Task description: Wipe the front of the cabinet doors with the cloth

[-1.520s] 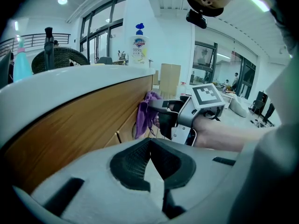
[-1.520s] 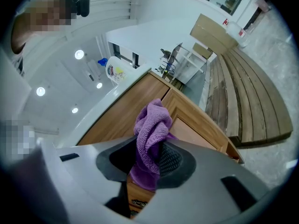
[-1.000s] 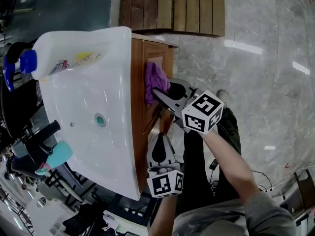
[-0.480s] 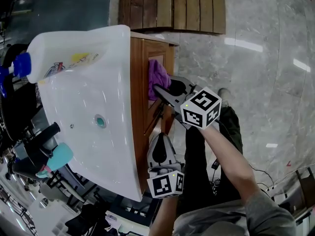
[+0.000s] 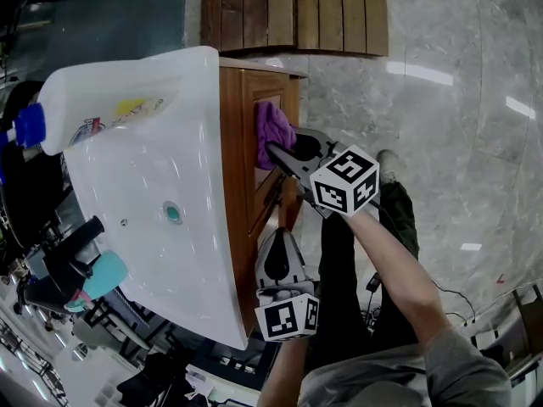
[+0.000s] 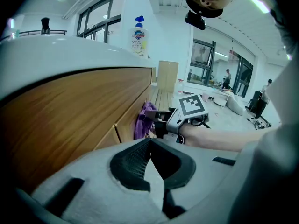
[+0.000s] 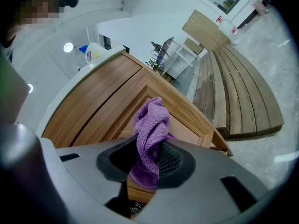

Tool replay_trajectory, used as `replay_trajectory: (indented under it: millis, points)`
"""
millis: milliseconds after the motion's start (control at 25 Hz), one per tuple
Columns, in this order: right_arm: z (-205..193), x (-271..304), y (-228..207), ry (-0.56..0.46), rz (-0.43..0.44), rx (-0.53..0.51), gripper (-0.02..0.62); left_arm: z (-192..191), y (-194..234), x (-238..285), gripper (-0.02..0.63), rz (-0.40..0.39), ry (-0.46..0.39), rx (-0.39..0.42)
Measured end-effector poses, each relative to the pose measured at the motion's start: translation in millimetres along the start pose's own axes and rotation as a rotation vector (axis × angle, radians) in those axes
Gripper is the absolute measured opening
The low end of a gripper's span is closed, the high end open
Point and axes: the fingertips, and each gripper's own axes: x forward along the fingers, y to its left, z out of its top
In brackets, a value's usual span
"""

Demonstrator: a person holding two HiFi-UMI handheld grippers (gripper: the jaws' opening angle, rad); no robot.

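A purple cloth is pressed against the front of the wooden cabinet doors under a white basin. My right gripper is shut on the cloth, which bunches up above the jaws toward the door panel. My left gripper sits lower, close to the cabinet front, its jaws closed with nothing between them. From the left gripper view the cloth and the right gripper show farther along the wooden front.
A white basin tops the cabinet, with a large white bottle at its back edge. A wooden slatted platform lies on the marble floor beyond. The person's legs stand beside the cabinet.
The right gripper with the cloth has slid a little up and along the cabinet door. The left gripper has stayed in place.
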Motion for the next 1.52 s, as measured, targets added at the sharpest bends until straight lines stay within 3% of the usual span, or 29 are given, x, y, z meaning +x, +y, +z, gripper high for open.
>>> replay_trajectory:
  millis: [1000,1520]
  points:
    - [-43.8,18.2,-68.9,0.133,-0.143,0.035,0.103,-3.0,-1.0,19.0,0.009,-0.022,0.025,0.016]
    - [-73.9,26.1,-109.1,0.224,-0.259,0.040,0.103,-6.0,1.0,29.6,0.009,-0.027,0.042,0.010]
